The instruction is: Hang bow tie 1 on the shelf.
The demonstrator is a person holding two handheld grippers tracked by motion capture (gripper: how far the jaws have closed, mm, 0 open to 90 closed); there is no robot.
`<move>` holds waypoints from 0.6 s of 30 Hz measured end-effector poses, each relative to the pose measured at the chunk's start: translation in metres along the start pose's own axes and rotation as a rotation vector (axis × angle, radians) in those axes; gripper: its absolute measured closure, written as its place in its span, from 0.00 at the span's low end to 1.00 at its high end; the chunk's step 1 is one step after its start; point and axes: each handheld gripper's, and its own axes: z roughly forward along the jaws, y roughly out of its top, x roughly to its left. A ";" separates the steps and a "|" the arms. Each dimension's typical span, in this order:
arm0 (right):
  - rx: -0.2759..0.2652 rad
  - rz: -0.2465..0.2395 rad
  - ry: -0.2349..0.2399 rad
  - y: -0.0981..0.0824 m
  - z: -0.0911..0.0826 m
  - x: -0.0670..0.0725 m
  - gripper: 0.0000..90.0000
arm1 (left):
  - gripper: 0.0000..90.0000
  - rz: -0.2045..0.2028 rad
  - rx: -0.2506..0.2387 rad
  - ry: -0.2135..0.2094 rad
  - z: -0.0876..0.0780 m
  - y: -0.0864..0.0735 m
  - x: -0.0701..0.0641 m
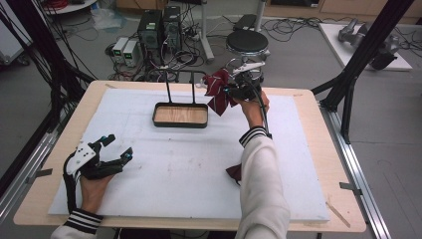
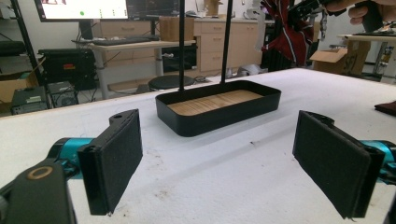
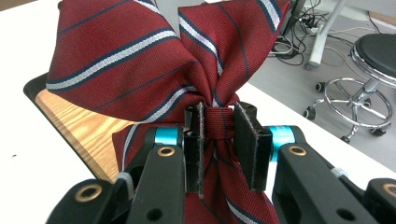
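Note:
A dark red striped bow tie (image 3: pixel 140 60) hangs in the air, pinched at its centre knot by my right gripper (image 3: pixel 219 140). From above, that bow tie (image 1: pixel 218 89) and the right gripper (image 1: pixel 234 89) sit just right of a black tray with a wooden bottom (image 1: pixel 180 115). In the left gripper view the bow tie (image 2: pixel 286 32) shows high at the back right, behind the tray (image 2: pixel 219 105). My left gripper (image 1: pixel 115 152) rests low at the table's front left, its jaws wide open with nothing between them; its pads (image 2: pixel 114 158) frame the tray.
Two thin black posts (image 1: pixel 169 89) rise from the tray's back edge. Another dark red piece of cloth (image 1: pixel 233 173) lies on the white mat (image 1: pixel 149 164) beside the right sleeve. A black stool (image 1: pixel 247 42) and cables stand beyond the table's far edge.

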 end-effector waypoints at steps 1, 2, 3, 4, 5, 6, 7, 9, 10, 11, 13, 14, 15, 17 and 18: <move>0.003 -0.004 0.001 0.000 0.001 0.000 0.82 | 0.18 0.000 0.001 0.000 0.000 0.000 0.000; 0.002 -0.003 0.000 0.000 0.001 0.000 0.81 | 0.18 0.000 0.001 0.000 0.000 0.000 0.000; 0.001 -0.003 0.001 0.000 0.001 0.000 0.81 | 0.18 0.000 0.001 0.000 0.000 0.000 0.000; 0.002 -0.004 0.002 0.000 0.002 0.000 0.80 | 0.18 0.000 0.001 0.000 0.000 0.000 0.000; 0.007 -0.006 0.002 0.000 0.002 0.000 0.79 | 0.18 0.000 0.001 0.000 0.000 0.000 0.000; 0.007 -0.006 0.002 0.000 0.002 0.000 0.79 | 0.18 0.000 0.001 0.000 0.000 0.000 0.000; 0.006 -0.006 0.004 -0.001 0.004 0.000 0.73 | 0.18 0.000 0.000 0.000 0.000 0.000 0.000; 0.012 -0.002 0.015 -0.001 0.005 0.000 0.65 | 0.18 0.000 0.000 -0.001 0.000 0.000 0.000; 0.008 -0.001 0.015 -0.001 0.005 0.000 0.52 | 0.18 0.000 0.000 -0.001 0.000 0.000 0.000; 0.010 0.007 0.002 -0.001 0.007 0.001 0.39 | 0.18 0.001 0.000 -0.002 0.000 0.000 0.000; 0.017 0.023 -0.001 -0.002 0.009 0.003 0.29 | 0.18 0.000 0.001 -0.001 0.000 0.000 0.000; 0.017 0.023 -0.001 -0.002 0.009 0.003 0.29 | 0.18 0.000 0.001 -0.001 0.000 0.000 0.000; 0.020 0.025 0.000 -0.002 0.009 0.003 0.24 | 0.18 0.001 0.001 -0.002 0.000 0.000 0.000; 0.023 0.024 -0.006 -0.002 0.009 0.003 0.16 | 0.18 0.002 0.000 -0.002 0.000 0.000 0.000; 0.023 0.024 -0.006 -0.002 0.009 0.003 0.16 | 0.18 0.002 0.000 -0.002 0.000 0.000 0.000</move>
